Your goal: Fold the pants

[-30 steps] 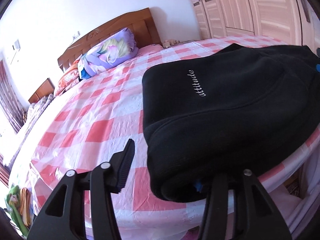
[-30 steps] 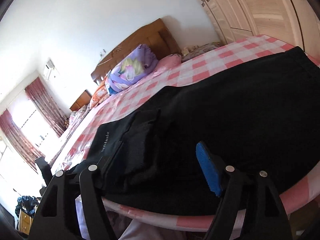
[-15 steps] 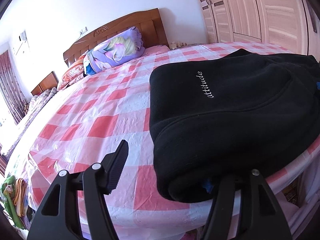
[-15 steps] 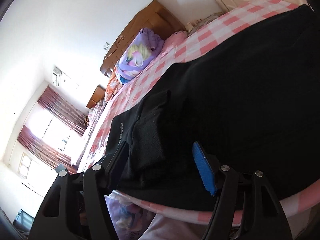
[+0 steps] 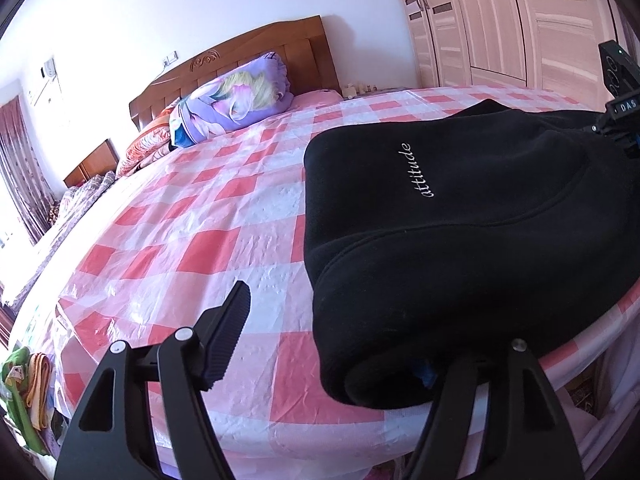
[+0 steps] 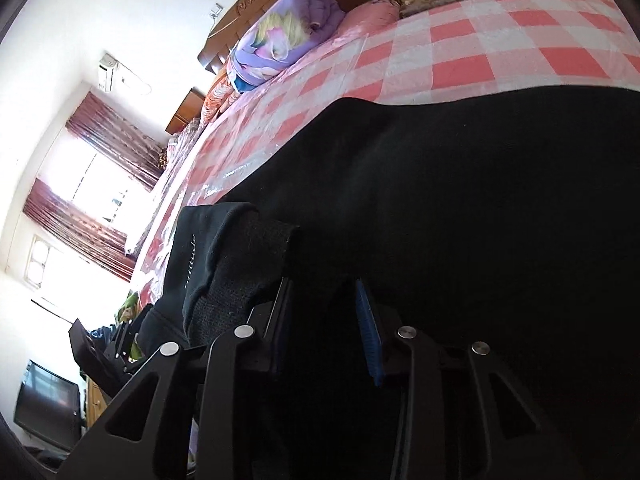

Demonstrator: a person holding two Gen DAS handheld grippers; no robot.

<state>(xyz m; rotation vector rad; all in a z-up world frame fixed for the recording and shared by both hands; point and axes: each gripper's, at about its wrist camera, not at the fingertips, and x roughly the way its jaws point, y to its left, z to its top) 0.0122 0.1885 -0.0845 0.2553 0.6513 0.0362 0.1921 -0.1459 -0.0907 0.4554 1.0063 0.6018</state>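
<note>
The black fleece pants, already folded over, lie at the near edge of the pink checked plastic bed cover. The left gripper has just been opening; its jaws stand wide, one under the fold at 5 o'clock, pressing nothing. The right gripper has just been closing around a ridge of the cloth, probably for the next fold. A purple flowered pillow lies at 11 o'clock, well apart.

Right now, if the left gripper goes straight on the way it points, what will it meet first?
Probably the black pants: their folded corner already lies ahead of the left gripper, toward its right finger. Depth is unclear.
</note>
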